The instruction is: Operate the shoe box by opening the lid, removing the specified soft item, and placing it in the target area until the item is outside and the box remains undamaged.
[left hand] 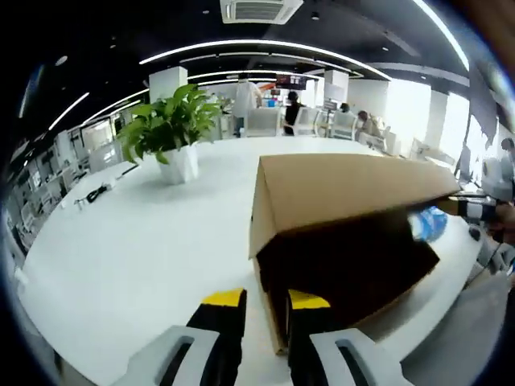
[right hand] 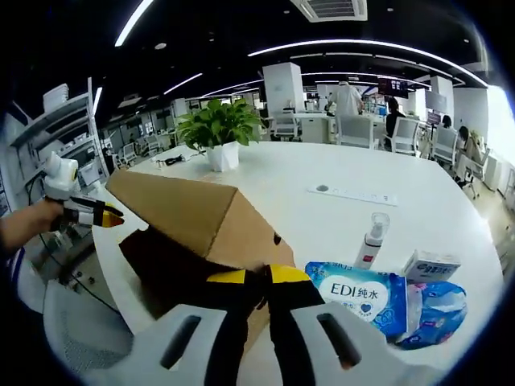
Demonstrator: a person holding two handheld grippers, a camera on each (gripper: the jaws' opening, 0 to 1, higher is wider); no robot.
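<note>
The step in hand looks like the lid-opening. The left tool (left hand: 264, 304) reaches toward the near corner of the cardboard shoe box (left hand: 338, 265), jaws nearly together; I cannot tell whether they pinch the box wall between them. The box sits on the white table (left hand: 153, 241), and its lid (left hand: 346, 189) is lifted like a sloping roof over a dark interior. The lid's long axis runs away from this tool, toward the far right, where the yellow tip of the other tool meets the lid's far edge.

In the right gripper view, the right tool (right hand: 257, 277) has its jaws pressed close together against the lid's end flap, seemingly clamped on it. The box's open mouth faces down-left here. The soft item inside is hidden in shadow.

Further right on the table lie a blue wet-wipes pack (right hand: 362, 296), a spray bottle (right hand: 372, 238), a small tissue pack (right hand: 430, 265) and a blue bag (right hand: 438, 314).

Next, I judge, the lid must swing fully back without creasing its hinge, and one tool must then let go to reach inside.
</note>
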